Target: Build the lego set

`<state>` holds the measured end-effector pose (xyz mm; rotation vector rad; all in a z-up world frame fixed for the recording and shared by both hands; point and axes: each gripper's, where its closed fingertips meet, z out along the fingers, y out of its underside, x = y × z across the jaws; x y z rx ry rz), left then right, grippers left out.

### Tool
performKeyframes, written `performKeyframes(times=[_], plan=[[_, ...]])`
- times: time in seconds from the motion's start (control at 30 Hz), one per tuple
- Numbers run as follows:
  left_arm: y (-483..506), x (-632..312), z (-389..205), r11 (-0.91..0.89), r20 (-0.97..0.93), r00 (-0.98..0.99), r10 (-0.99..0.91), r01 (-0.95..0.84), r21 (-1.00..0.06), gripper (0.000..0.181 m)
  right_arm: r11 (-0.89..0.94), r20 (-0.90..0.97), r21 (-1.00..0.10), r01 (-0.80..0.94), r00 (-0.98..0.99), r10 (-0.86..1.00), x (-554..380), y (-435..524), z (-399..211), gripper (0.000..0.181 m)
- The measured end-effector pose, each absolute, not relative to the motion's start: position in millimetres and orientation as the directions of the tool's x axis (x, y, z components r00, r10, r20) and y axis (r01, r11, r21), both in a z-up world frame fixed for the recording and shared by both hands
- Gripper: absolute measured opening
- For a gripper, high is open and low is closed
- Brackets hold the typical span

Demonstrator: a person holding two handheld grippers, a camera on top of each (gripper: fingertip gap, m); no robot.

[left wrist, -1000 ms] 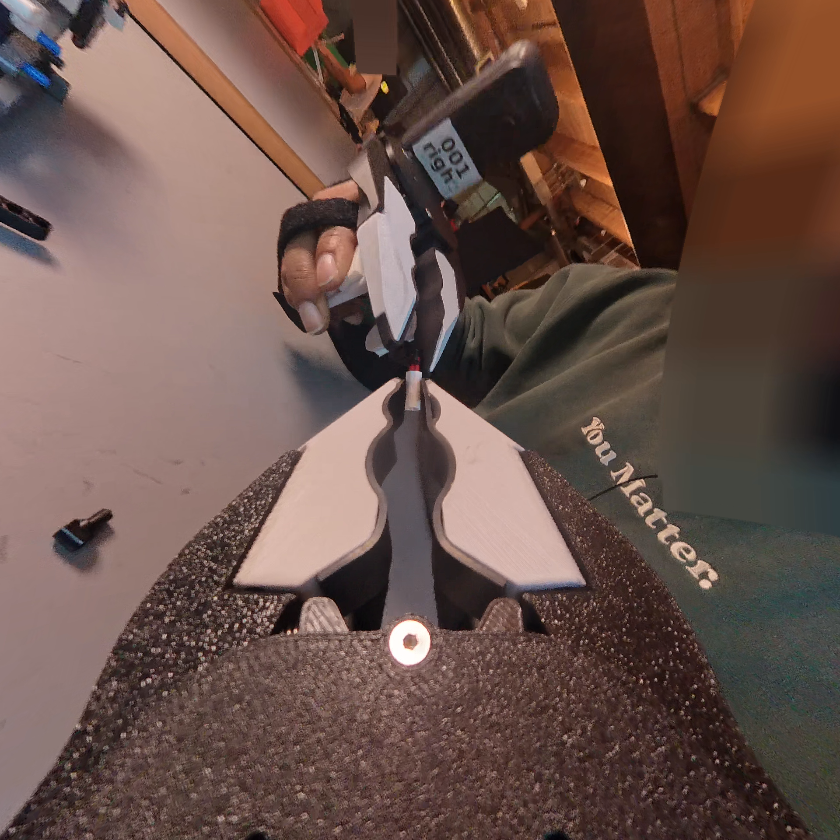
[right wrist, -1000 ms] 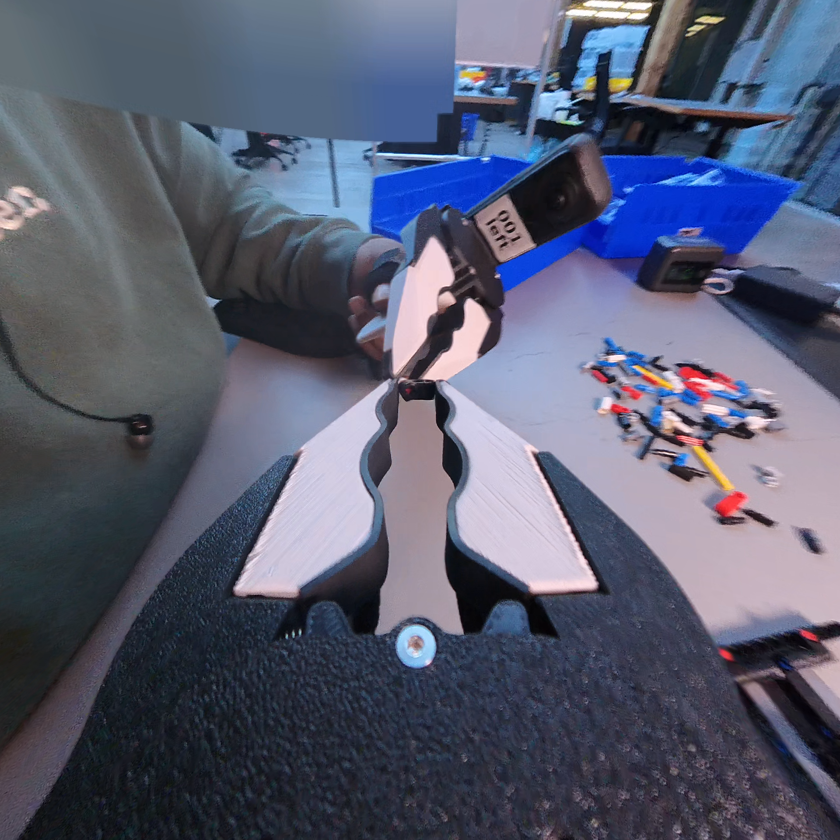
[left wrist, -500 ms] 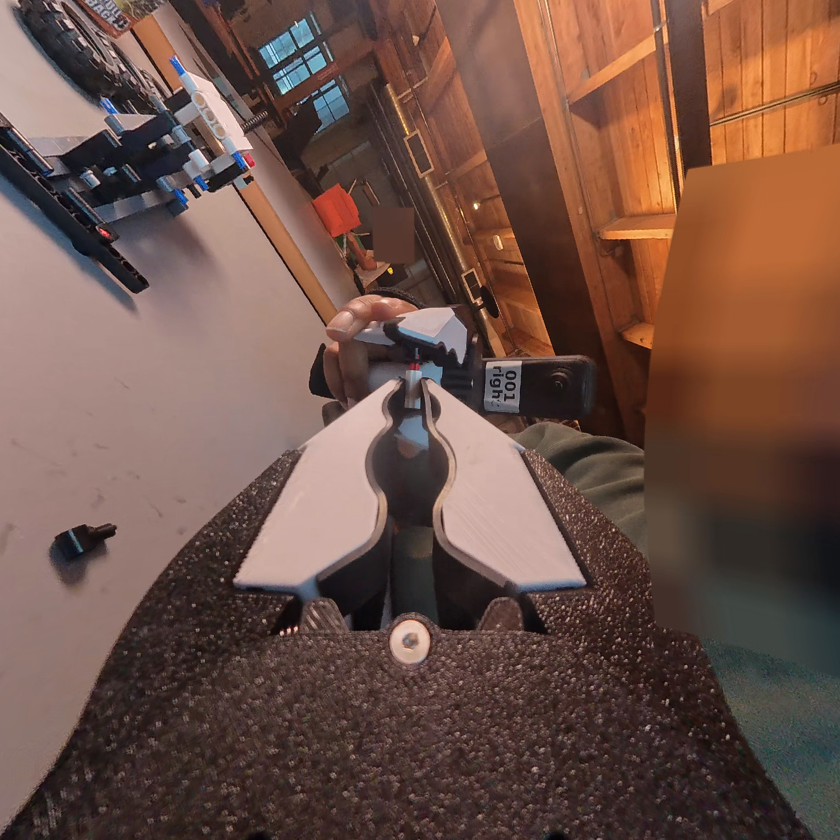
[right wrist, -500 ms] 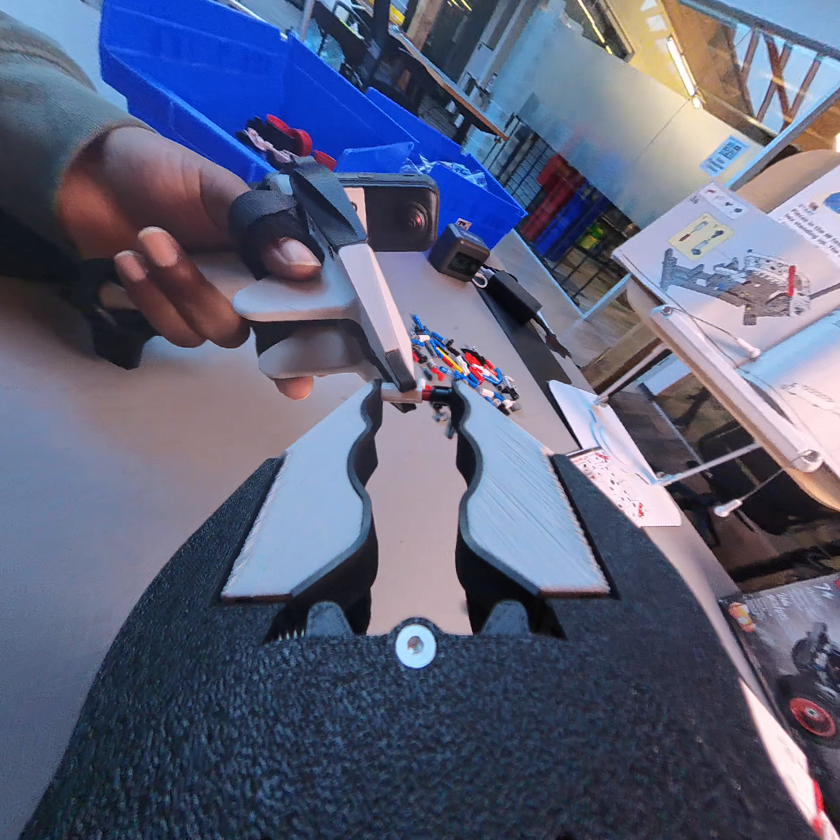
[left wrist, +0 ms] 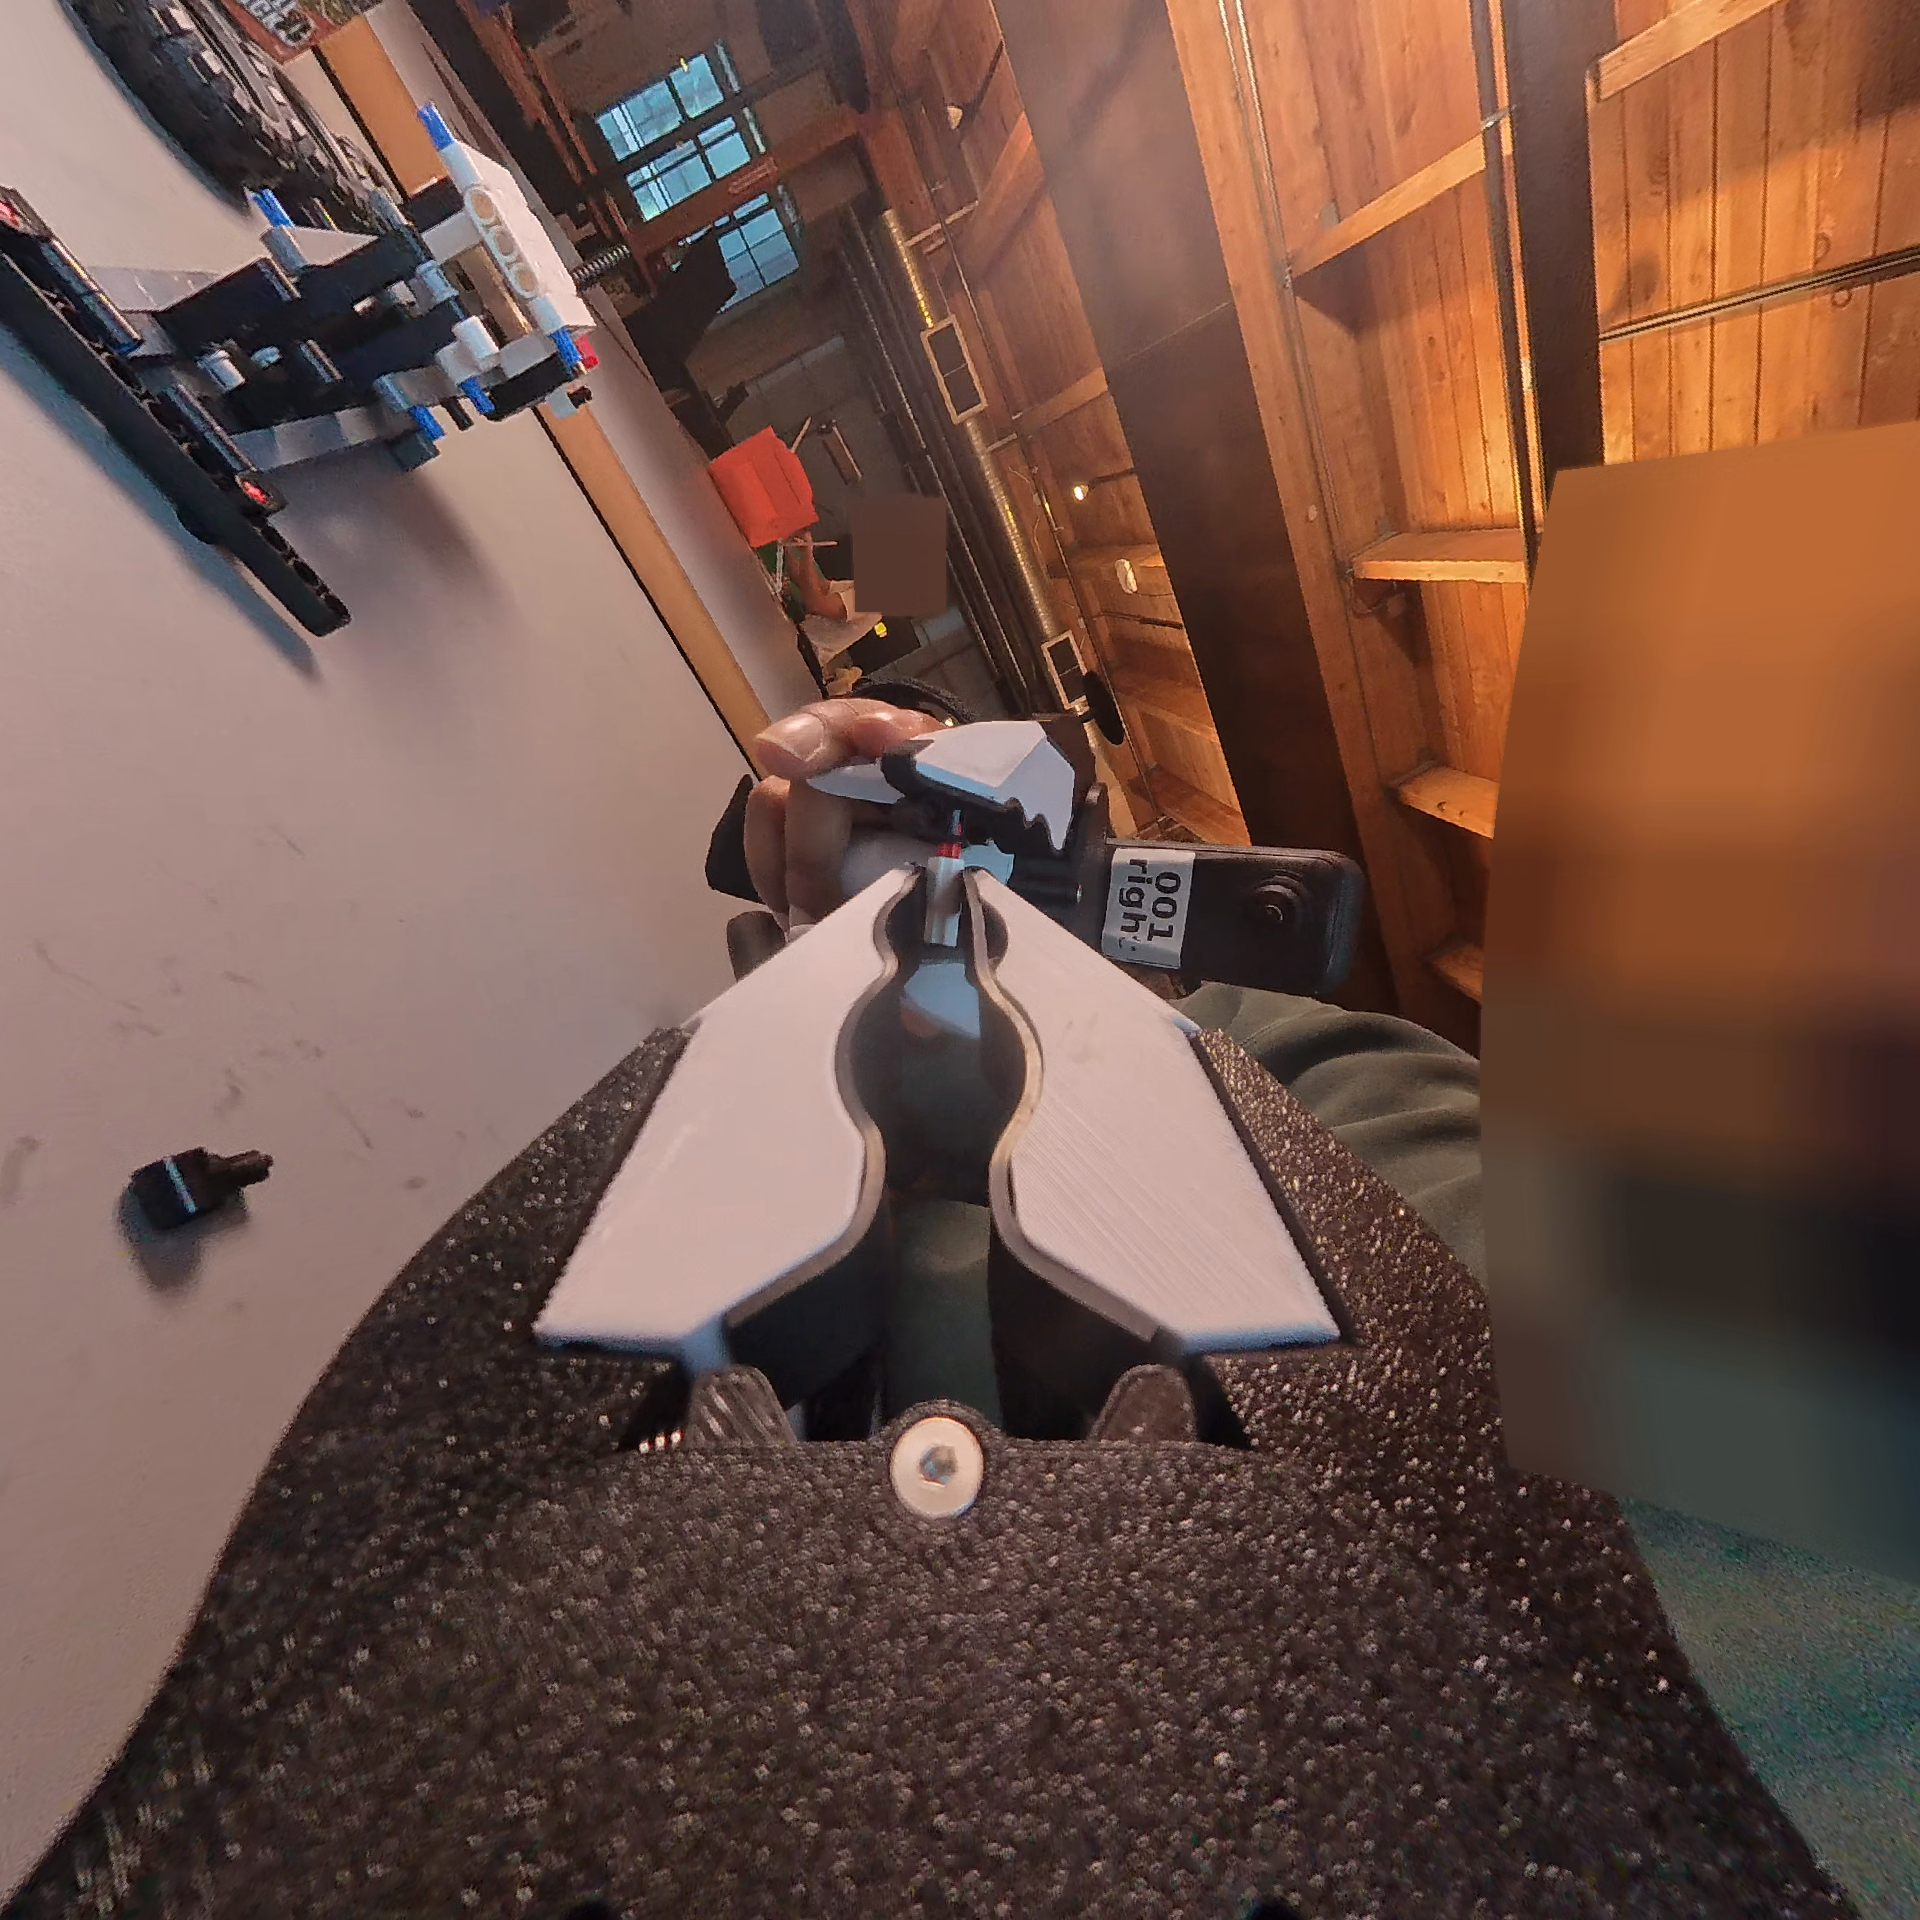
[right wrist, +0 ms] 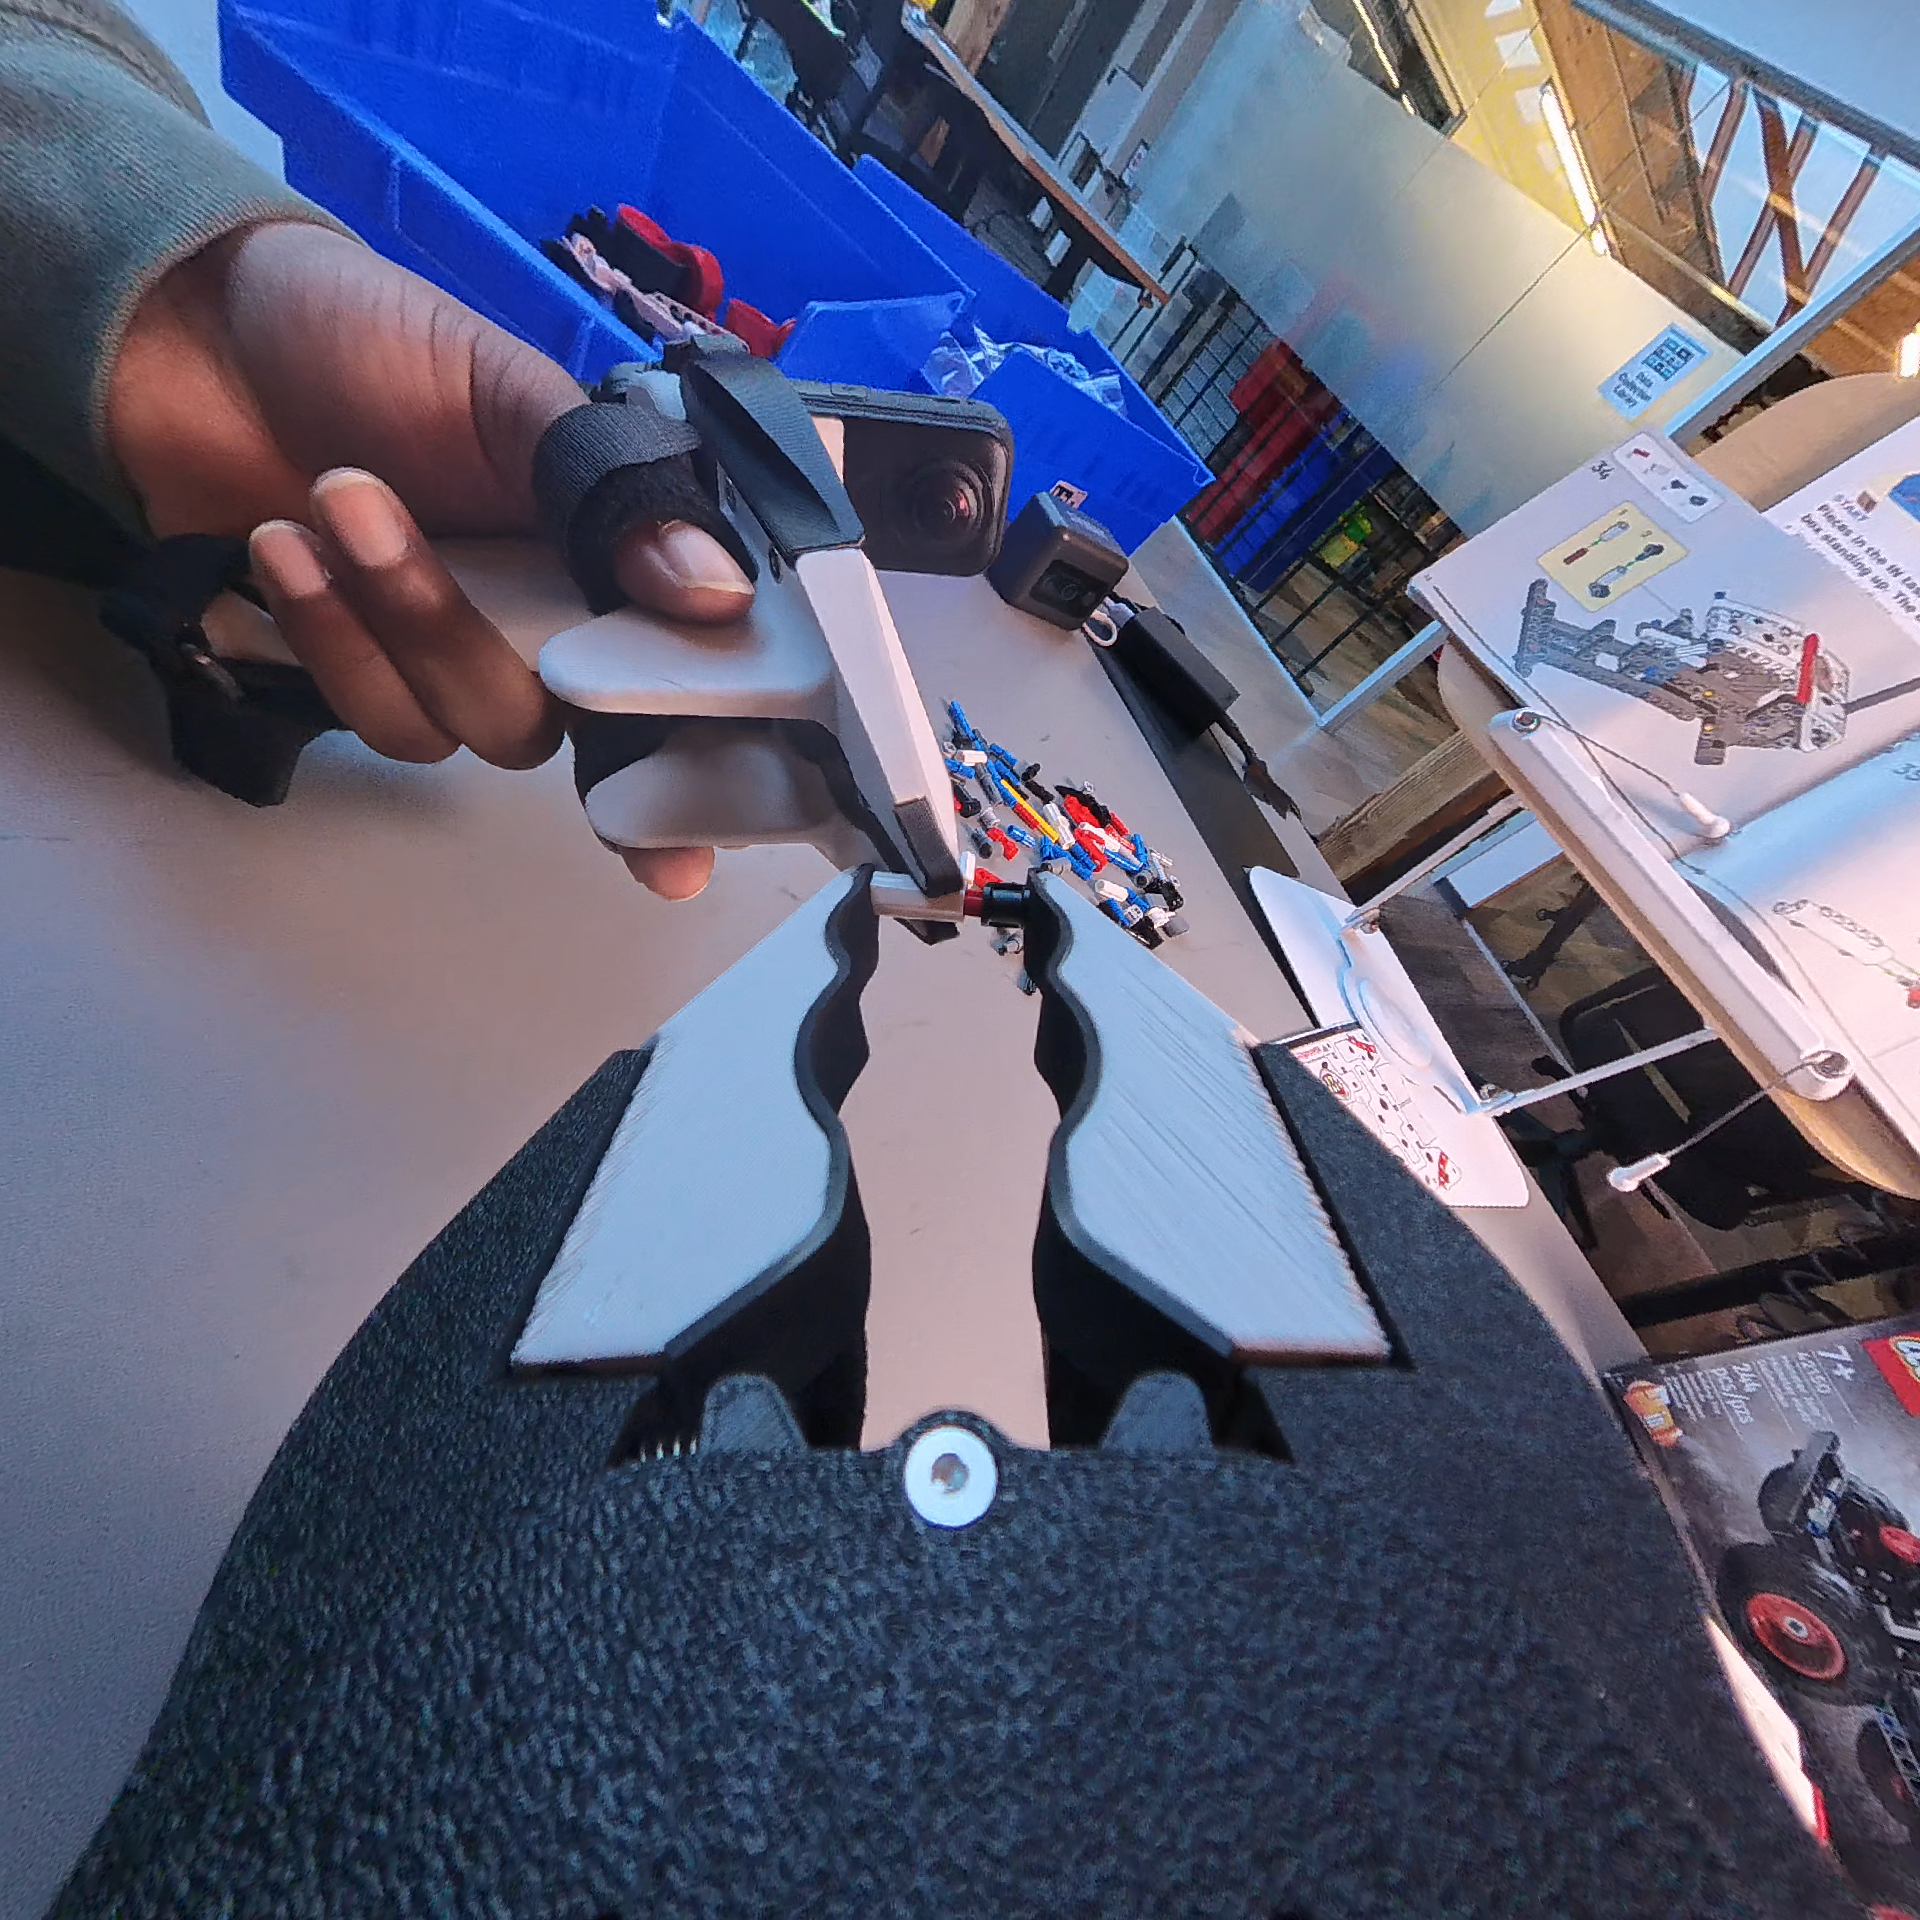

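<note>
Mid-frame, the left gripper (left wrist: 940,883) is clamped on a small light-grey lego pin (left wrist: 942,902) with a red axle; the right gripper (right wrist: 951,899) stands apart around its black end piece (right wrist: 1004,902) — a joining step, likely. Next: close and press in line.

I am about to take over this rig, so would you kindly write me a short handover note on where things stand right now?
Left gripper: shut on a small white cylindrical piece with a thin red axle sticking out of its end.
Right gripper: fingers spread around a small black connector on that axle; whether it grips is unclear.
Both are held in the air, tip to tip, over the grey table.
Loose blue, red and black parts lie in a pile beyond.
The partly built black and white frame and one stray black pin lie on the table.
Done: pieces brought together. Left: seat the connector, then add it to the frame.
</note>
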<state>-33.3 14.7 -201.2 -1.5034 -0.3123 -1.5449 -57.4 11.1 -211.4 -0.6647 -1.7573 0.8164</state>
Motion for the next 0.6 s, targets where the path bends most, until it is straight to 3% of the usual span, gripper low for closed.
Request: performKeyframes(times=[0.43, 0.53, 0.6], plan=[[13.9, -34.3, -195.8, -0.535, 0.867, 0.179, -0.465, 0.723, -0.436, 0.007, 0.616, 0.592, -0.788, 0.003, -0.269, 0.76, -60.0, 8.5, -205.3, 0.025], [9.9, -33.0, -186.0, -0.519, 0.832, 0.204, -0.516, 0.698, -0.494, 0.023, 0.642, 0.634, -0.766, -0.043, -0.222, 0.741, -59.3, 9.7, -198.9, 0.025], [9.5, -31.2, -182.8, -0.507, 0.816, 0.227, -0.531, 0.687, -0.521, 0.025, 0.65, 0.649, -0.757, -0.07, -0.198, 0.734, -58.1, 10.1, -196.0, 0.026]])
